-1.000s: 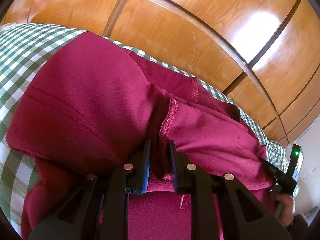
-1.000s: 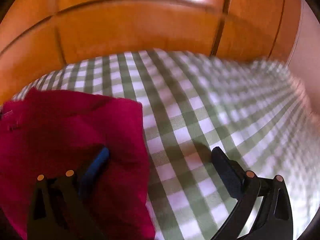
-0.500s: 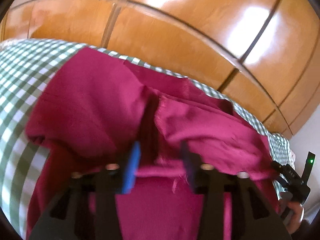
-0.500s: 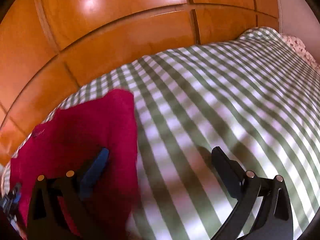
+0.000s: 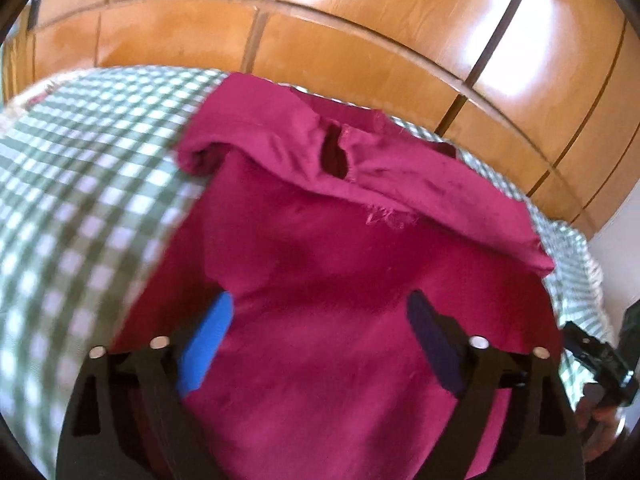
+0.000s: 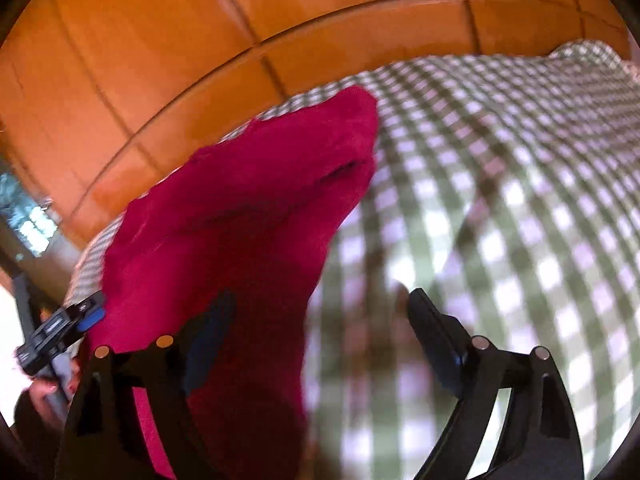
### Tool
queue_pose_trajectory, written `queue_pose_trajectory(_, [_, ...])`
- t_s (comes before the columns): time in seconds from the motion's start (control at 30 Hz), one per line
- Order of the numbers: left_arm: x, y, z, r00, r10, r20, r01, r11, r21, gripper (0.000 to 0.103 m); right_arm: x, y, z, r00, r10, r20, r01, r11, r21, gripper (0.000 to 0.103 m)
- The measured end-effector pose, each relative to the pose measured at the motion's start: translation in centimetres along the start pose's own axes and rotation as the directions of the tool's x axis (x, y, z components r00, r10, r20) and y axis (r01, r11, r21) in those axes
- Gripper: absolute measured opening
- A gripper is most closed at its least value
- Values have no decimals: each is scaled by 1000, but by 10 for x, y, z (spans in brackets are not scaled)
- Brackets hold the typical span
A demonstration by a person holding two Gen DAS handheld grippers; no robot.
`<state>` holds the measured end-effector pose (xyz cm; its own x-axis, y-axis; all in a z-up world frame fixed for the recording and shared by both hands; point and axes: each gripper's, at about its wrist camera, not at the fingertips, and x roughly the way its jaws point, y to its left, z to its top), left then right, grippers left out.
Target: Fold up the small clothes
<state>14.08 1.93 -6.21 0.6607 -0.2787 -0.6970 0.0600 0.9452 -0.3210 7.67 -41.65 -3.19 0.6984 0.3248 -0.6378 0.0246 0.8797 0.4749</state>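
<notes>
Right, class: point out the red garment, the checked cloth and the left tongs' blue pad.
red garment (image 5: 340, 280), left wrist view, on its flat middle panel.
checked cloth (image 6: 520, 200), right wrist view, on bare fabric right of the garment.
blue pad (image 5: 208, 344), left wrist view, on its inner face.

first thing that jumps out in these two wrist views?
The magenta garment, its top edge folded over, fills the left wrist view on the green-checked bedspread. Both the left gripper and right gripper stand open, empty, against glossy orange wooden panels.

garment (image 5: 328, 280): 1 | checked cloth (image 5: 80, 184): 1 | hand-held gripper (image 5: 320, 344): 2 | wooden panelled wall (image 5: 360, 28): 1
</notes>
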Motion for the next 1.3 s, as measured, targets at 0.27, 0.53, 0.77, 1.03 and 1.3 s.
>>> queue_pose_trajectory(0.27, [-32,18,-20,997,74,-4,-73,996,54,89,-25,2,-39,983,173,-56,-171,985,34,78])
queue_pose_trajectory(0.53, [-65,63,-37,994,103,-36,-103,995,11,68,-38,-6,-60,926,359,-120,-344,931,126,63])
queue_pose_trajectory(0.77, [-87,93,-68,987,-125,-98,116,989,-92,61,-45,-4,-81,836,507,-210,-482,861,160,63])
queue_pose_trajectory(1.03, [-94,97,-94,959,-248,-139,225,961,-158,14,-34,16,-96,770,562,-303,-539,826,165,29])
queue_pose_trajectory(1.3, [-128,85,-93,923,-379,-74,360,914,-189,9,-53,7,-82,699,696,-167,-670,718,189,6])
